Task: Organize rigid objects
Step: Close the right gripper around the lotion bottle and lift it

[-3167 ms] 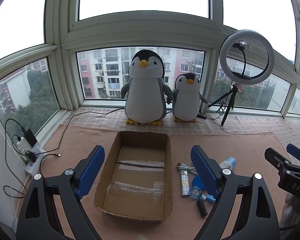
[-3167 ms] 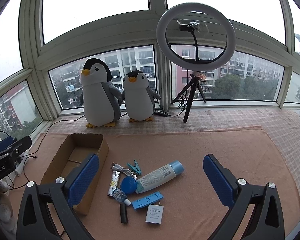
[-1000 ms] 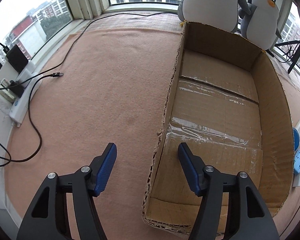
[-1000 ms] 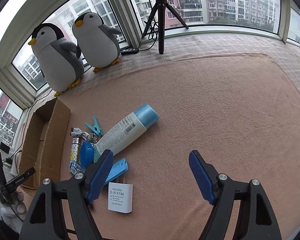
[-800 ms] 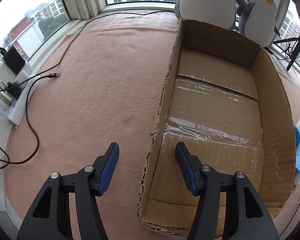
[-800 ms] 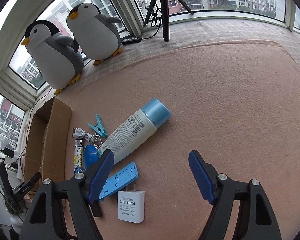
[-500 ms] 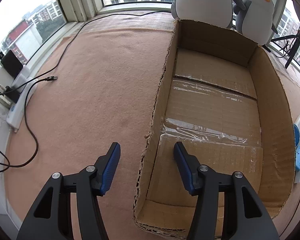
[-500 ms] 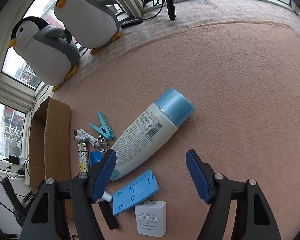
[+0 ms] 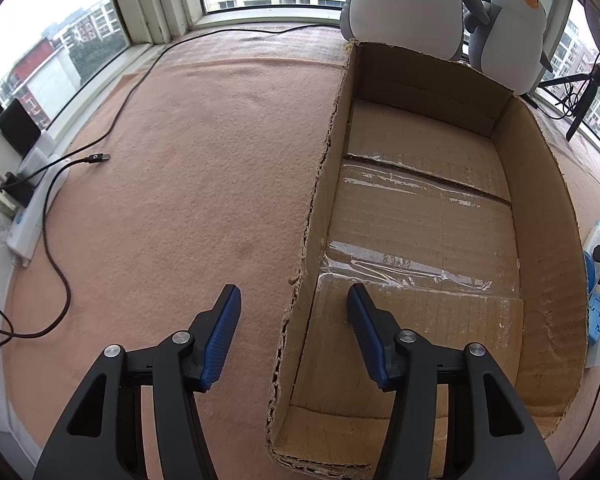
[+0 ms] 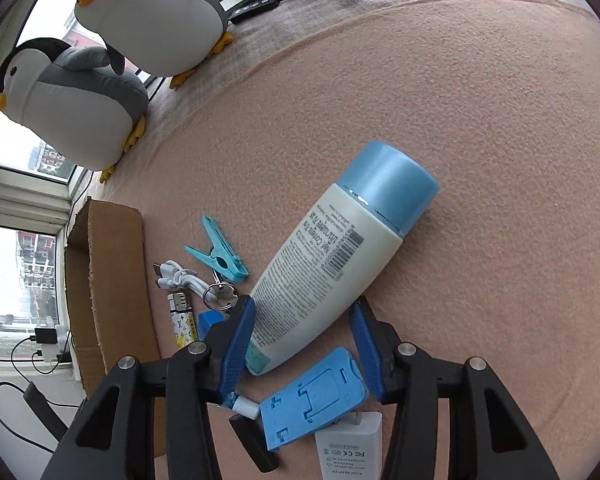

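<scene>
– Nearest the right camera, what sits between the fingers?

– The right gripper [image 10: 300, 320] points down at a white bottle with a light blue cap [image 10: 340, 248], which lies on a pink blanket [image 10: 460, 120]. Its jaws are closing around the bottle's bottom end. One blue pad touches the bottle and the other is just beside it. A blue folding phone stand [image 10: 312, 400] and a white power adapter [image 10: 348, 452] lie under the gripper.

– And past that?

– Left of the bottle lie a patterned lighter [image 10: 182, 320], a key ring [image 10: 218, 296], a coiled white cable [image 10: 176, 276] and a teal clothes peg [image 10: 220, 258]. Further left is an open cardboard box [image 10: 108, 280]. Two plush penguins [image 10: 80, 108] stand at the blanket's far edge.

– What about the left side?

– The left gripper [image 9: 292, 312] points down over the box's near left corner. Its jaws are spread, one pad outside the torn left wall and one inside, with a gap on each side. Tape crosses the box floor.
</scene>
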